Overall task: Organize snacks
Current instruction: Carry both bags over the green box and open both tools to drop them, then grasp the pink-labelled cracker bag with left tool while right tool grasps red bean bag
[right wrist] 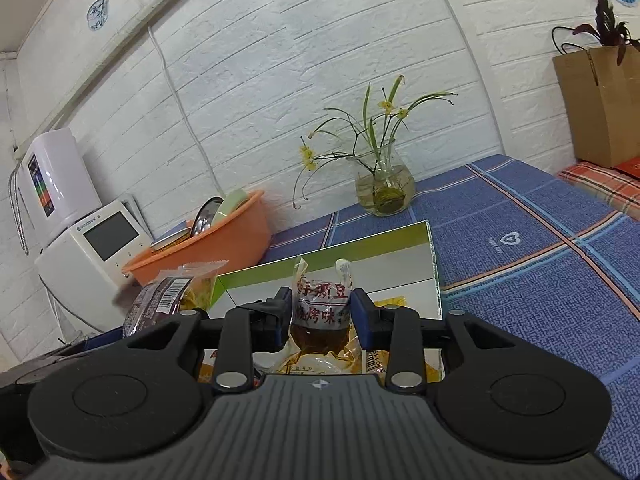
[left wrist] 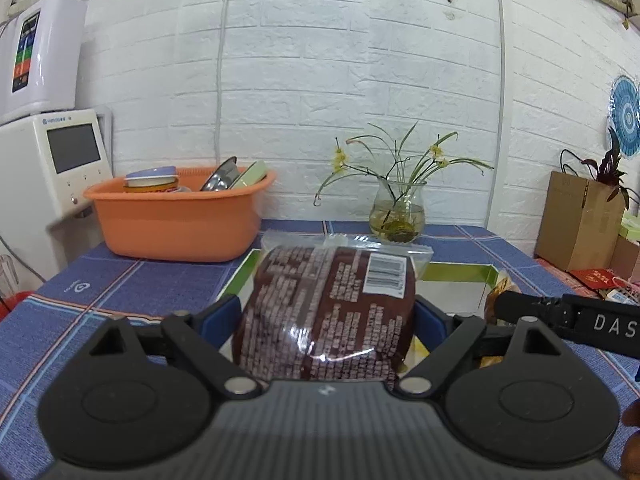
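My left gripper (left wrist: 326, 320) is shut on a dark brown snack packet (left wrist: 332, 300) with white print and a barcode, held above the white tray with green rim (left wrist: 456, 274). The packet also shows in the right wrist view (right wrist: 160, 304) at the left. My right gripper (right wrist: 322, 312) is shut on a small clear packet with red lettering (right wrist: 320, 304), above the tray (right wrist: 328, 256). Yellow snack packets (right wrist: 320, 360) lie in the tray under it. The right gripper's black finger (left wrist: 560, 312) shows in the left wrist view at the right.
An orange basin (left wrist: 180, 220) with dishes stands at the back left, beside a white appliance (left wrist: 48, 168). A glass vase with flowers (left wrist: 396, 212) stands by the wall behind the tray. A brown paper bag (left wrist: 580, 220) stands at the right. A blue checked cloth (right wrist: 540, 260) covers the table.
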Tool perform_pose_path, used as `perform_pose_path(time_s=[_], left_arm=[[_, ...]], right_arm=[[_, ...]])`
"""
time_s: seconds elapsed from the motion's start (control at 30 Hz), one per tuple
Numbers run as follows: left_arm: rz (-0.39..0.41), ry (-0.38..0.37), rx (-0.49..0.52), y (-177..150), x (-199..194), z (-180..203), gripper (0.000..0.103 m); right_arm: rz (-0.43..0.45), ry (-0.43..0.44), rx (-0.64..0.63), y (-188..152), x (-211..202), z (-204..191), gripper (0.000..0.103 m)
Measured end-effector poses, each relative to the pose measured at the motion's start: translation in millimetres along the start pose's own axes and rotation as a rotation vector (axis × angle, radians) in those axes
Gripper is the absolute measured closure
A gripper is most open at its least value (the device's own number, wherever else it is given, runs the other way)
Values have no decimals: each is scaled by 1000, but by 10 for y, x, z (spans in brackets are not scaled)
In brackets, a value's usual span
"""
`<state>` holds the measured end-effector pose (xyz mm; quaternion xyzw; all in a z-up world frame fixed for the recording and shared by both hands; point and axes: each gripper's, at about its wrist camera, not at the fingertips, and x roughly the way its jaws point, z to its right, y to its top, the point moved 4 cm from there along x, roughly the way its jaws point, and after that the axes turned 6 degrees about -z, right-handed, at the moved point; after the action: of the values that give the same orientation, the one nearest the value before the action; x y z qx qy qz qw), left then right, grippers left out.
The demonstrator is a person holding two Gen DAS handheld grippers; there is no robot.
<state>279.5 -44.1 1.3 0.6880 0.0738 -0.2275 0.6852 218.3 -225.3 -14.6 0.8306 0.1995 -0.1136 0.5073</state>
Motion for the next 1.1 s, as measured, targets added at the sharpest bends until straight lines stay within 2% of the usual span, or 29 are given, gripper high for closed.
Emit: perform_pose_path(time_s=[0.03, 0.07, 0.1, 0.2, 0.53, 0.63, 0.73, 0.8, 0.9, 1.1], left_arm=[[5, -5, -3, 3, -4, -4, 12], [12, -7, 1, 6, -14, 0, 12], [21, -5, 8, 10, -22, 8, 11], [31, 6, 21, 12, -34, 29, 2], [37, 31, 61, 15, -99, 49, 2], [37, 9, 79, 34, -227, 53, 1], [24, -29, 151, -23, -437, 86, 0], [2, -43, 179, -115, -579, 105, 0], [-57, -97, 186, -291, -727, 133, 0], [-184, -229, 173, -632, -850, 232, 0]], right_arm=[[3, 3, 21, -2, 1, 27, 31], [3, 13, 43, -2, 1, 55, 14], [3, 30, 69, 3, -6, 86, 6], [30, 63, 121, 32, -53, 137, 6], [62, 84, 103, 79, -135, 125, 6], [61, 138, 104, 135, -249, 108, 6], [62, 197, 95, 170, -505, 123, 6], [47, 213, 75, 141, -686, 163, 2], [12, 167, 64, -5, -953, 257, 0], [-123, -48, 120, -541, -1278, 386, 0]])
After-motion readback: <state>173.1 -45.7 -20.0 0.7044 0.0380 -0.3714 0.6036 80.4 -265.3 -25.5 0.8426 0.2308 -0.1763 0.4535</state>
